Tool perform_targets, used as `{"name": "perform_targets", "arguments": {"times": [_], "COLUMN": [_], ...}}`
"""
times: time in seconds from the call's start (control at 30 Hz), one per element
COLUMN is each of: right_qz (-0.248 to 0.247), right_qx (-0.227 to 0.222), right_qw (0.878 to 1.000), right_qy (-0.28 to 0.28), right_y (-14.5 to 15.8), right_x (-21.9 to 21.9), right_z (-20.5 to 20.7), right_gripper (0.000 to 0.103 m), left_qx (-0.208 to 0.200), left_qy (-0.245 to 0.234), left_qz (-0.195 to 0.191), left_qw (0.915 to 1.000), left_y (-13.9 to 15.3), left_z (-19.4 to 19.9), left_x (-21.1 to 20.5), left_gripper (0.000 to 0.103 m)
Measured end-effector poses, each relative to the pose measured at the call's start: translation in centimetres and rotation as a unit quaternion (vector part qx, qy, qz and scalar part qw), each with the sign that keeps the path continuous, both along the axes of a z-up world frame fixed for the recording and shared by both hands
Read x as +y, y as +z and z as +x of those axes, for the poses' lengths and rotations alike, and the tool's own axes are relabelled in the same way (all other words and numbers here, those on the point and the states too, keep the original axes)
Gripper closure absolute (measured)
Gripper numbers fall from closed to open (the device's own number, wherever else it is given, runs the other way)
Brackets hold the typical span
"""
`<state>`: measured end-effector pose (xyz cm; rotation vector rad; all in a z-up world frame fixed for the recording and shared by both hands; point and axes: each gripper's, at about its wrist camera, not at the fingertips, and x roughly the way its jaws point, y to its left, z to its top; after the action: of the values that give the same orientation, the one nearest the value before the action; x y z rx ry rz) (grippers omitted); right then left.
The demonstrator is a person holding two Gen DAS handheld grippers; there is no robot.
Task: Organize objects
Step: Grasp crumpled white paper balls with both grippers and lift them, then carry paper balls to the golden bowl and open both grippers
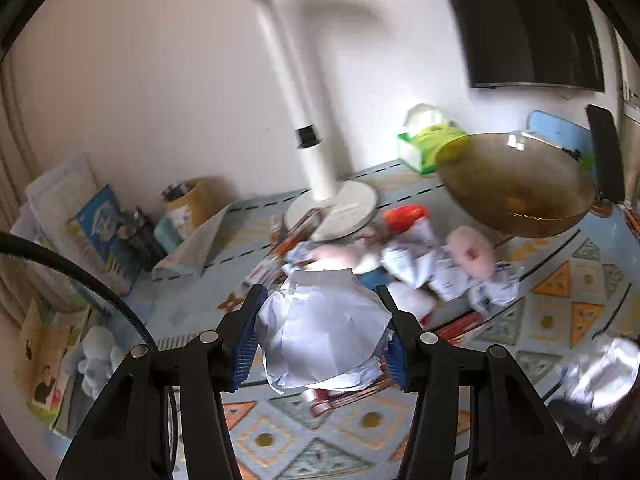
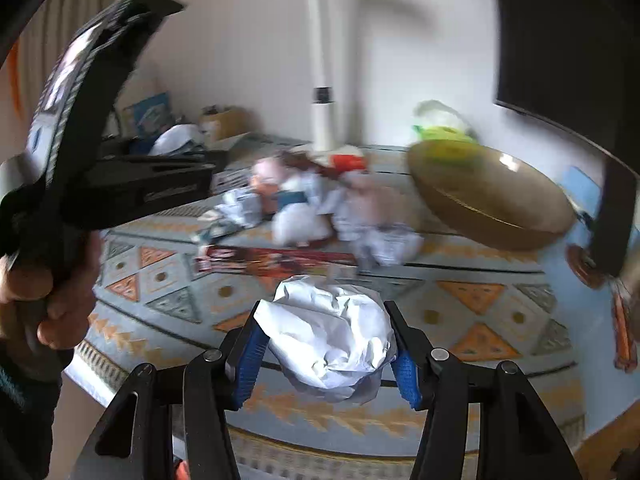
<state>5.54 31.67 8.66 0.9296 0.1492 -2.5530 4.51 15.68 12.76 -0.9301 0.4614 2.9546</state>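
Note:
In the left wrist view my left gripper is shut on a crumpled white paper ball, held above the patterned mat. The right wrist view shows my right gripper shut on a second crumpled white paper ball, its blue pads pressing both sides. More crumpled papers lie in a pile with pink plush toys further back on the mat. At the left of the right wrist view a hand holds the left gripper's black body.
A brown bowl hangs blurred at the right, above the mat. A white fan stand rises behind the pile. A green tissue pack, a cardboard box and stacked books line the wall. A dark screen is at the top right.

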Motion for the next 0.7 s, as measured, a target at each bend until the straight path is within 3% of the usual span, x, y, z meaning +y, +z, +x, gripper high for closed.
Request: {"name": "perform_targets", "arguments": {"times": [0.07,0.17,0.27,0.33,0.47,0.6,0.7], "right_qz": [-0.004,-0.008,-0.013,-0.027,-0.051,-0.064,-0.067], "right_qx": [0.001,0.007,0.029,0.043,0.036,-0.007,-0.024], "right_qw": [1.0,0.999,0.996,0.994,0.988,0.987,0.986], "right_qy": [-0.017,-0.046,-0.077,-0.097,-0.141,-0.147,-0.15], "right_y": [0.1,0.8,2.7,4.3,5.9,5.3,4.8], "right_x": [1.8,5.0,8.4,11.0,14.6,15.5,15.7], "right_z": [-0.5,-2.2,-4.4,-6.4,-11.9,-17.2,-19.4], "right_gripper": [0.048,0.048,0.048,0.048,0.048,0.048,0.048], "left_qx": [-0.009,-0.048,-0.099,-0.116,-0.1,-0.121,-0.131], "left_qy": [-0.016,-0.053,-0.096,-0.114,-0.121,-0.14,-0.16], "left_qz": [0.011,0.065,0.14,0.168,0.146,0.156,0.177], "left_qw": [0.9998,0.9953,0.9804,0.9722,0.9768,0.9703,0.9623], "left_y": [0.3,1.0,2.2,2.7,2.8,1.7,1.1], "left_z": [-0.3,-1.7,-4.5,-6.3,-8.9,-11.3,-12.8], "left_x": [1.6,3.3,5.1,6.7,11.0,14.1,15.2], "left_gripper": [0.053,0.053,0.053,0.053,0.053,0.052,0.04]}}
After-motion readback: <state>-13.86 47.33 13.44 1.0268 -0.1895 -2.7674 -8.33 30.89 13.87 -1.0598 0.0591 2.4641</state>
